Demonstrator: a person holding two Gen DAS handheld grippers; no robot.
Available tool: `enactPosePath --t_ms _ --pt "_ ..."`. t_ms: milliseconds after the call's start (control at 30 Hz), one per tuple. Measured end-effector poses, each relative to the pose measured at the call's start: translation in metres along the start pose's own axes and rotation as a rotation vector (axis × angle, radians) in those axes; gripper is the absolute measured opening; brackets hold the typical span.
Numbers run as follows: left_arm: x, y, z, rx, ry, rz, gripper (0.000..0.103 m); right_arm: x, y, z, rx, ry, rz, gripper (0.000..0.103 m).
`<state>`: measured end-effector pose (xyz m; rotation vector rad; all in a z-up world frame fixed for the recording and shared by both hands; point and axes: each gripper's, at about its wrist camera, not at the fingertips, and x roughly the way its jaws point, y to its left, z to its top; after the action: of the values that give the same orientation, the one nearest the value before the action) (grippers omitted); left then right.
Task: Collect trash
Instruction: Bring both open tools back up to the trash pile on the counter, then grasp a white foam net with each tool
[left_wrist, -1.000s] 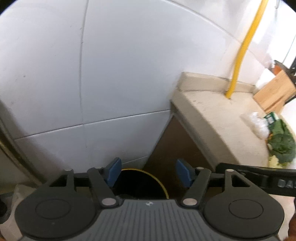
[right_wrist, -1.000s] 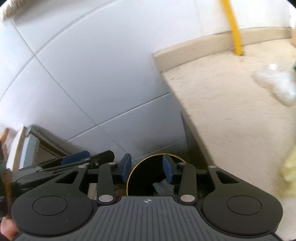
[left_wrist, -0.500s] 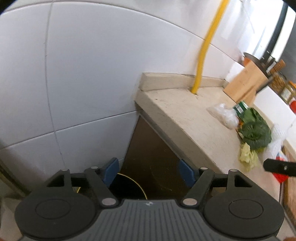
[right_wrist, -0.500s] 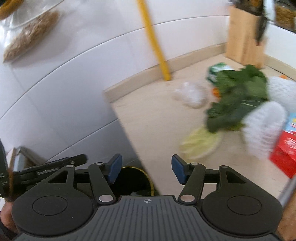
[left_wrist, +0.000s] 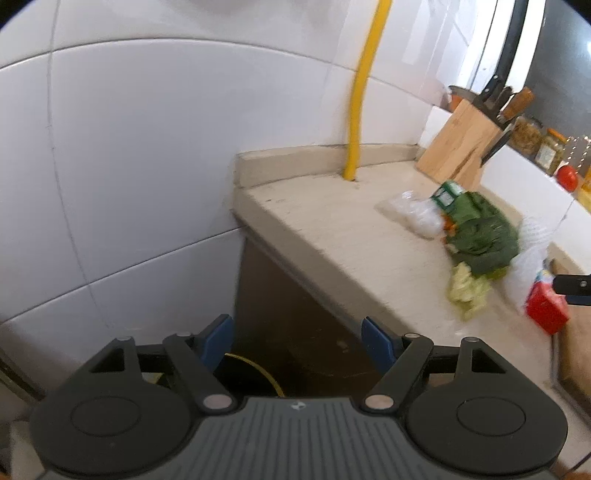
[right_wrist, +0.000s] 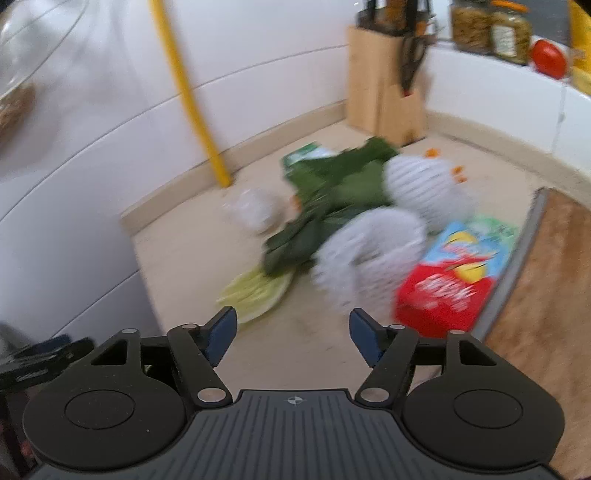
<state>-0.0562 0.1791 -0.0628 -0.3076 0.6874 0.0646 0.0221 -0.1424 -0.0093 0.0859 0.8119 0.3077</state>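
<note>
I find no legible text in either view. The red and blue snack box (right_wrist: 452, 273) on the tabletop (right_wrist: 192, 251) carries printed lettering and a logo, but motion blur makes it unreadable. The green label (left_wrist: 447, 194) beside the leafy greens and the jar labels (right_wrist: 508, 35) on the ledge are too small and blurred to read.

**Stone, Tile, Plastic and Wood**

Beyond the right tongs (right_wrist: 289, 325), matt black plastic with blue pads, the surface (right_wrist: 192, 251) looks like speckled matt stone. On it lie white foam netting (right_wrist: 369, 254), a glossy printed red packet (right_wrist: 447, 291), and crinkled clear plastic (right_wrist: 255, 208). Farther back stands a plain wooden knife block (right_wrist: 384, 92). The wall tiles (left_wrist: 147, 147) ahead of the left tongs (left_wrist: 297, 341) are smooth and glossy.
</note>
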Motion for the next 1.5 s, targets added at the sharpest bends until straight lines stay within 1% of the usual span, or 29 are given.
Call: enactPosePath --t_ms 100,233,333,433,600,733,833,933,1067,1267,1367,1500 --pt "-0.002 -0.018 0.004 0.005 -0.016 -0.035 0.072 -0.004 -0.018 0.005 0.007 -0.022 -0.043 0.077" --pt "0.002 -0.045 0.012 0.023 -0.028 -0.088 0.075 0.000 -0.041 0.010 0.035 -0.031 -0.078 0.078" --pt "0.008 -0.065 0.020 0.051 -0.022 -0.131 0.075 0.000 -0.054 0.012 0.042 -0.035 -0.100 0.078" --pt "0.015 -0.089 0.028 0.094 -0.016 -0.189 0.075 0.002 -0.066 0.014 0.048 -0.040 -0.122 0.079" --pt "0.029 -0.134 0.037 0.161 0.017 -0.313 0.076 0.010 -0.084 0.016 0.069 -0.028 -0.141 0.081" --pt "0.043 -0.170 0.039 0.229 0.051 -0.374 0.076 0.016 -0.096 0.021 0.090 -0.025 -0.144 0.081" --pt "0.051 -0.190 0.038 0.263 0.073 -0.411 0.076 0.020 -0.105 0.025 0.113 -0.024 -0.137 0.082" --pt "0.064 -0.204 0.039 0.279 0.097 -0.428 0.076 0.025 -0.115 0.029 0.145 -0.018 -0.118 0.082" --pt "0.080 -0.214 0.040 0.271 0.130 -0.435 0.076 0.028 -0.123 0.037 0.150 -0.033 -0.114 0.082" --pt "0.099 -0.220 0.039 0.246 0.165 -0.429 0.076 0.034 -0.119 0.059 0.104 -0.063 -0.057 0.083" --pt "0.109 -0.224 0.039 0.246 0.183 -0.421 0.076 0.047 -0.113 0.068 0.070 -0.070 -0.036 0.085" --pt "0.119 -0.229 0.040 0.243 0.187 -0.416 0.075 0.071 -0.107 0.075 0.057 -0.047 -0.033 0.084"
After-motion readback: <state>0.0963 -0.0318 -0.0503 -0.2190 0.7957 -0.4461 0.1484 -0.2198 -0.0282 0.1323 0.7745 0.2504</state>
